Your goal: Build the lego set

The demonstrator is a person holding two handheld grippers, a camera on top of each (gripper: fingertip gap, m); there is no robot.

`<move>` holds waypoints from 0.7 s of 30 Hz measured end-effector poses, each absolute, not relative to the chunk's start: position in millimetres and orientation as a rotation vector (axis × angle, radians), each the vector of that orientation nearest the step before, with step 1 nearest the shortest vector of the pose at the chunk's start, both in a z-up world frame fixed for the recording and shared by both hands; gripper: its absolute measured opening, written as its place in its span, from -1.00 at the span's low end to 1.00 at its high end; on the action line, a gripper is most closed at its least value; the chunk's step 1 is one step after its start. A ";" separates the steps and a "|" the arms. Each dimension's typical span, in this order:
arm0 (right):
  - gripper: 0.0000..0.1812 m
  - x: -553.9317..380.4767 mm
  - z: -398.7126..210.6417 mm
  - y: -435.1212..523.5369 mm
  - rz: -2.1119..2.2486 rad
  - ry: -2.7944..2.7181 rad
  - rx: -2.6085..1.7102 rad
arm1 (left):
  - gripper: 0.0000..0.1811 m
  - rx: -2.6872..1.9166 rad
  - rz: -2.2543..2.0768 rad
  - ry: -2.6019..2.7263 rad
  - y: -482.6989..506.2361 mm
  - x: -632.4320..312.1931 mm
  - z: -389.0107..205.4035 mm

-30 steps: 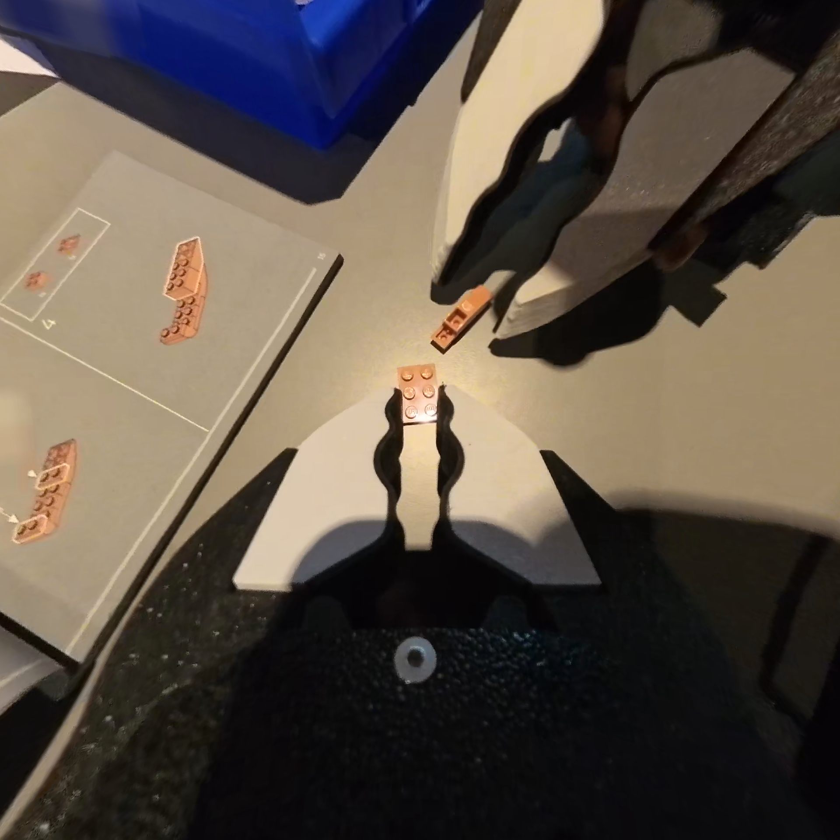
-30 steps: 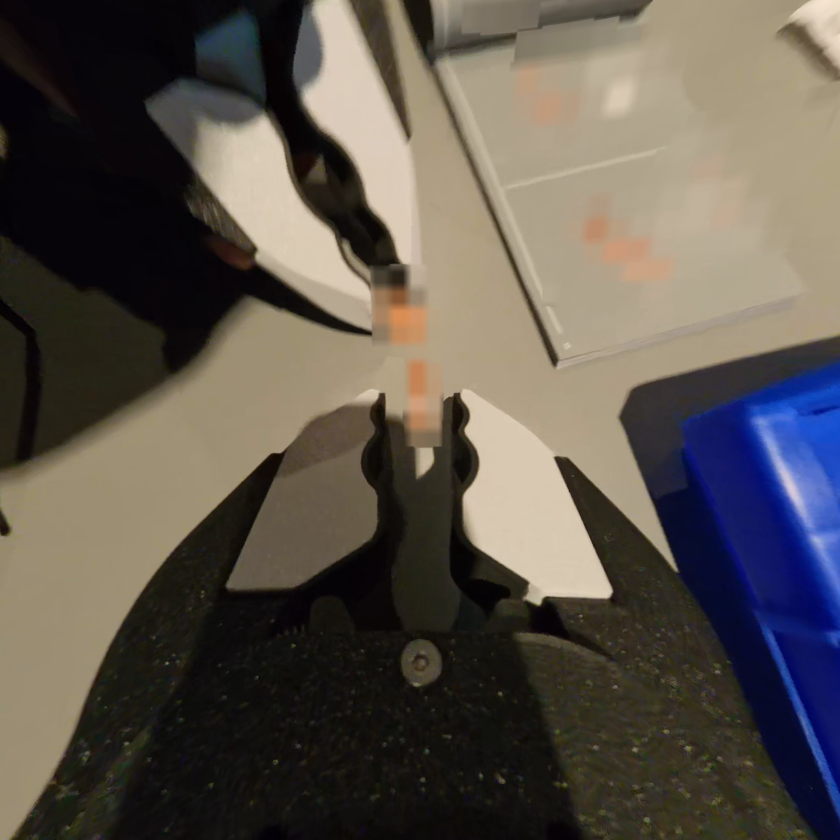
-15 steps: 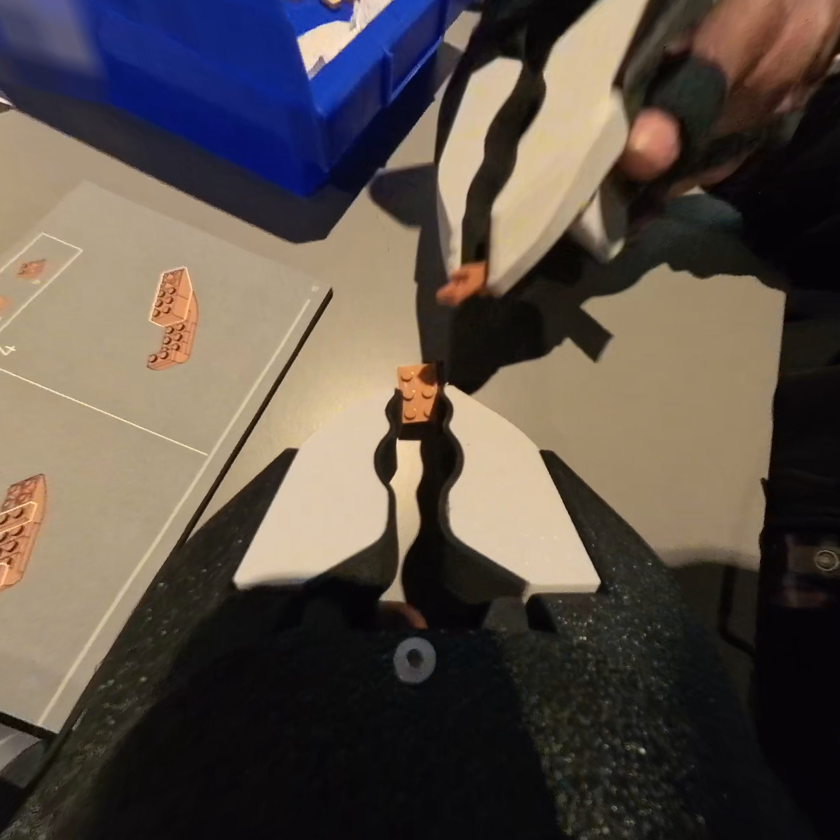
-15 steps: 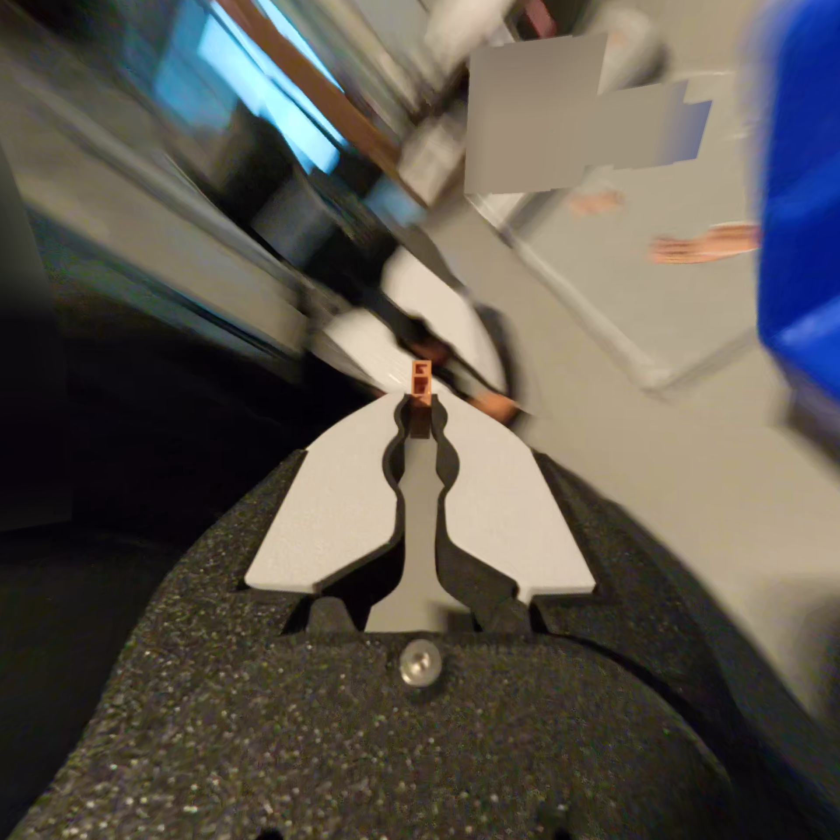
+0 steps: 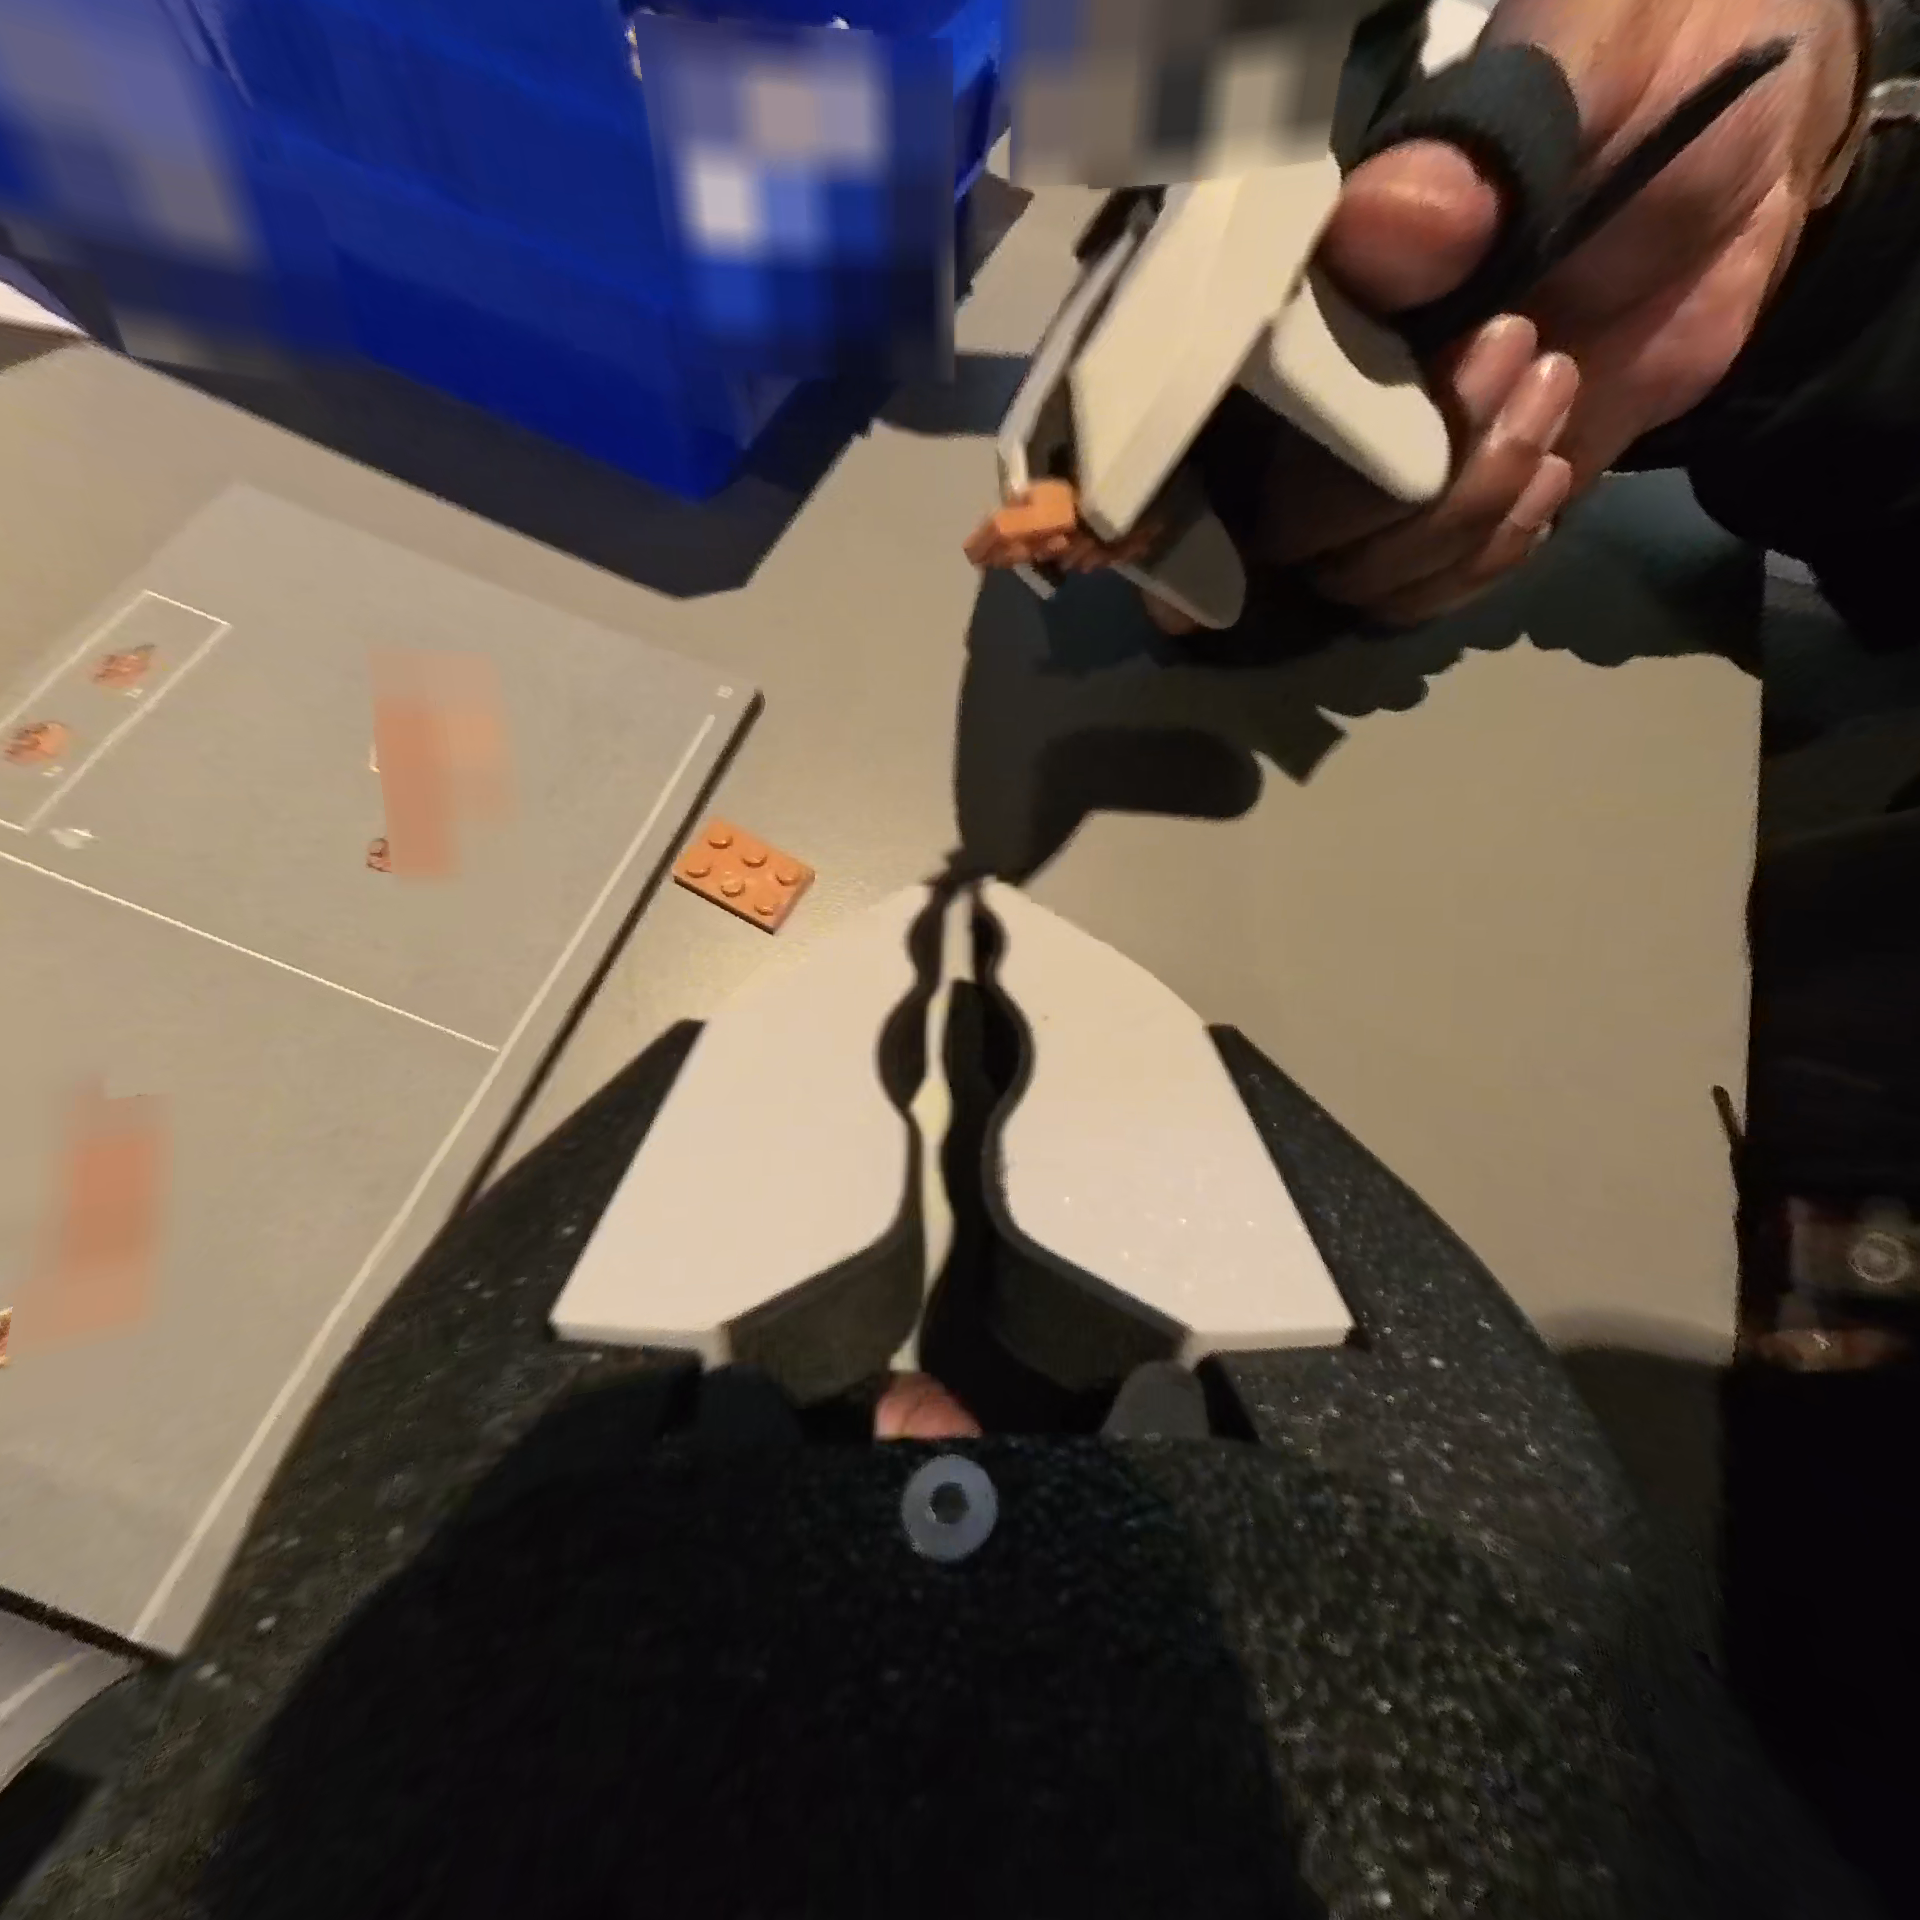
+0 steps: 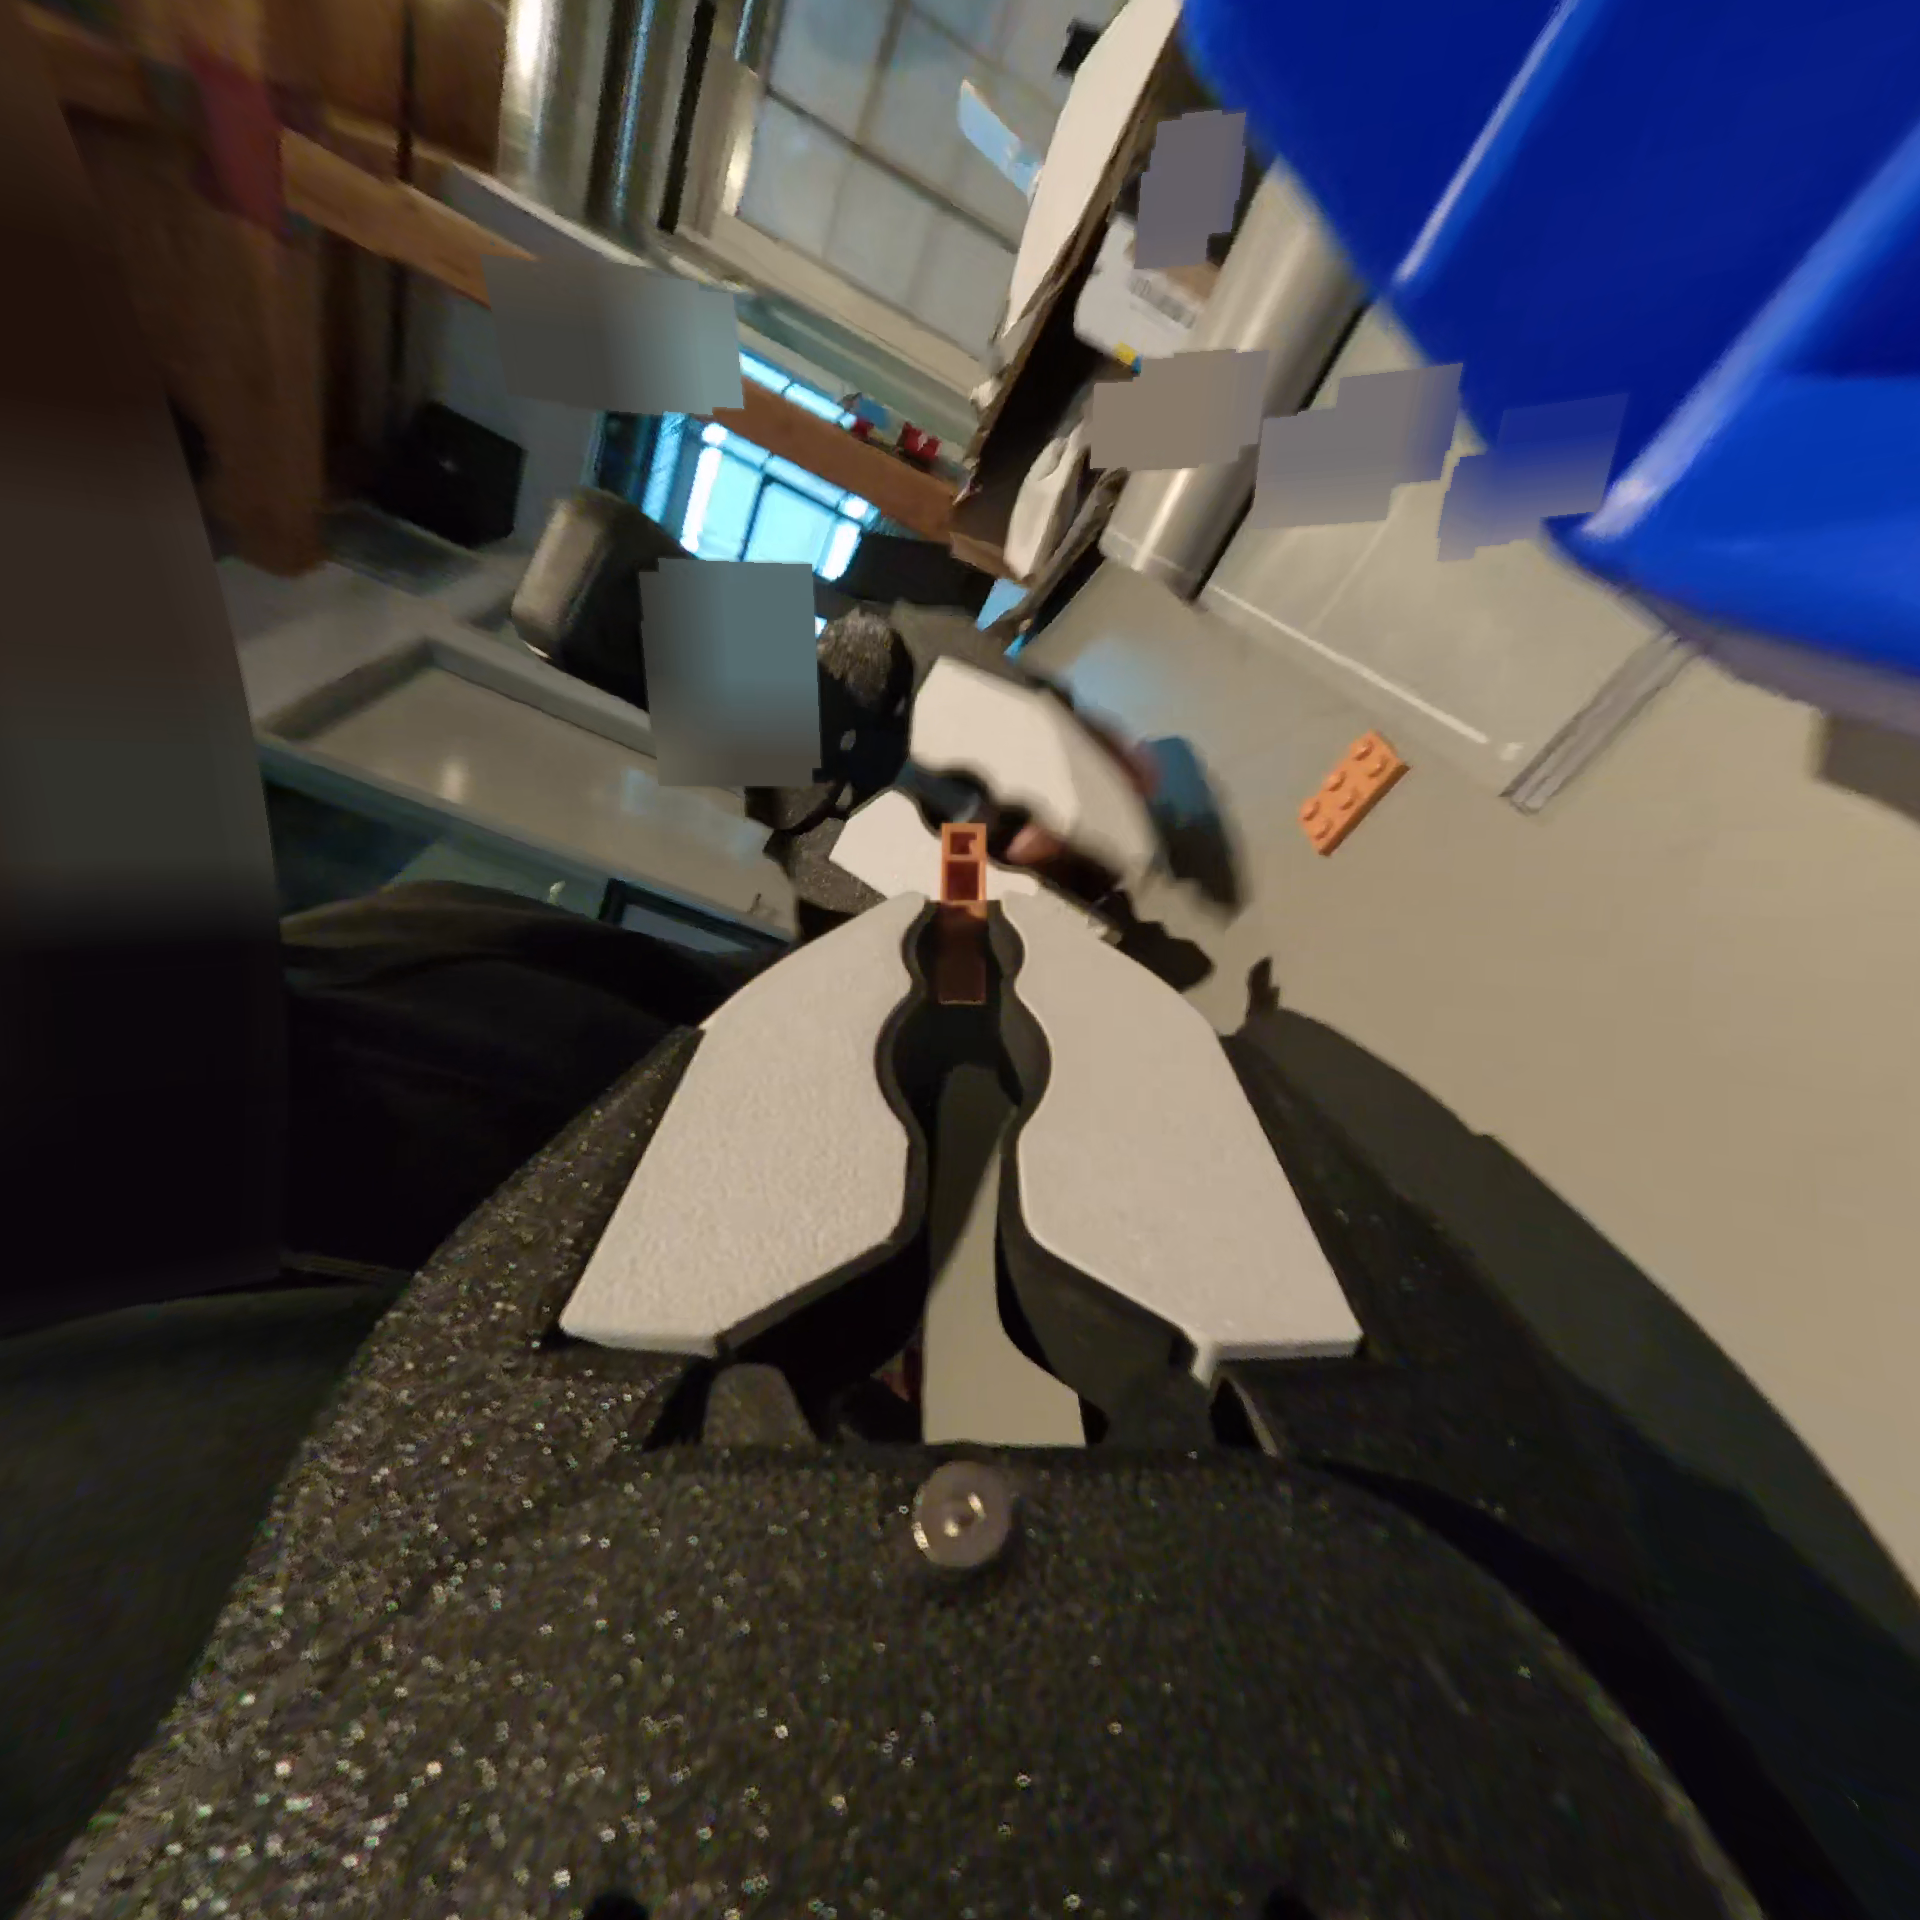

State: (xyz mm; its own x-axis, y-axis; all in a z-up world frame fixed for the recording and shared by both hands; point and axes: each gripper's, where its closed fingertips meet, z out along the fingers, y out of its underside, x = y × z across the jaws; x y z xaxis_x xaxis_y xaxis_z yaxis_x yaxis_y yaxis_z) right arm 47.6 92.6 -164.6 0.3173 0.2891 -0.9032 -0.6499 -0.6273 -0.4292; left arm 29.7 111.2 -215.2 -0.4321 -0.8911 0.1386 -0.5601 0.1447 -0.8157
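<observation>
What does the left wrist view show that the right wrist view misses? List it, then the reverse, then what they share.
Only left: the hand gripping the right gripper, and the left gripper up close, its fingers shut on nothing.

Only right: the brick seen from its hollow underside, and windows beyond the table.

Both: the brick pinched in the right gripper, the plate lying flat on the table, the blue bin, and both grippers.
</observation>
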 end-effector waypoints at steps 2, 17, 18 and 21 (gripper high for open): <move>-0.92 37.2 -160.5 91.7 1.526 0.300 -1.736 | -0.81 -1.260 -1.181 1.991 114.8 36.7 -202.6; -0.92 15.5 -163.8 86.8 1.714 0.211 -1.797 | -0.87 -0.270 -1.145 2.044 88.8 25.2 -167.5; -0.92 15.9 -163.9 86.9 1.711 0.213 -1.796 | -0.90 -0.287 -1.158 2.037 89.7 26.1 -167.5; -0.89 18.4 -164.1 88.0 1.697 0.223 -1.789 | -0.93 -0.367 -1.234 2.059 90.4 25.9 -169.0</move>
